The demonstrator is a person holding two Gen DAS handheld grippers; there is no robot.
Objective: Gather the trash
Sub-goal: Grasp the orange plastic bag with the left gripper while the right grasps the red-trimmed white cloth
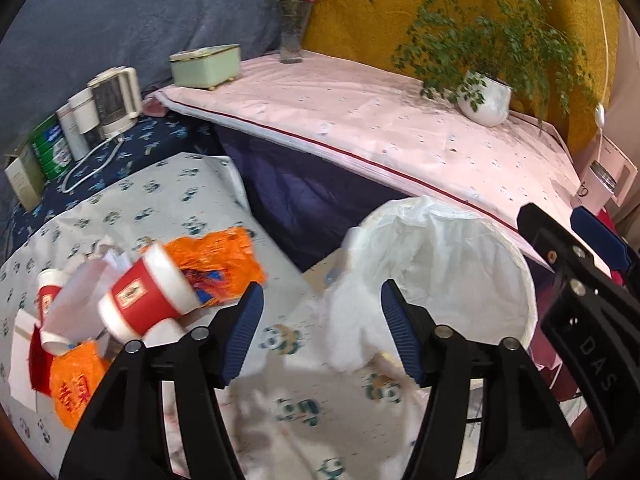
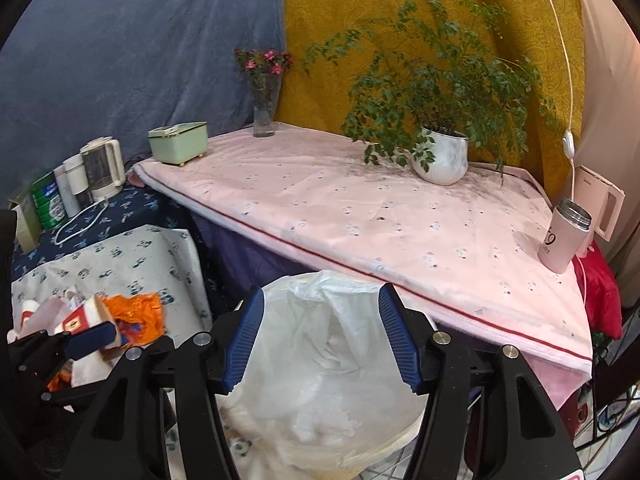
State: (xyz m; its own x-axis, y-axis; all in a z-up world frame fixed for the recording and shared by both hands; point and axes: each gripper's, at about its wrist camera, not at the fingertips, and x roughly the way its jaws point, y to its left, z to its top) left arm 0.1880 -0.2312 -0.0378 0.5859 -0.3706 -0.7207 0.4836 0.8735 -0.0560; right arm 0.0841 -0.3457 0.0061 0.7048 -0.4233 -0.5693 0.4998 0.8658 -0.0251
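A pile of trash lies on the panda-print cloth at the left: a red and white paper cup on its side, a smaller red cup, orange wrappers and white paper. My left gripper is open and empty, just right of the pile, above the cloth. A bin lined with a white plastic bag stands to the right. My right gripper is open and empty, directly over the bag. The right gripper also shows at the right edge of the left wrist view.
A table with a pink cloth stands behind the bin and carries a potted plant, a flower vase, a green box and a pink mug. A kettle and tins stand at the far left.
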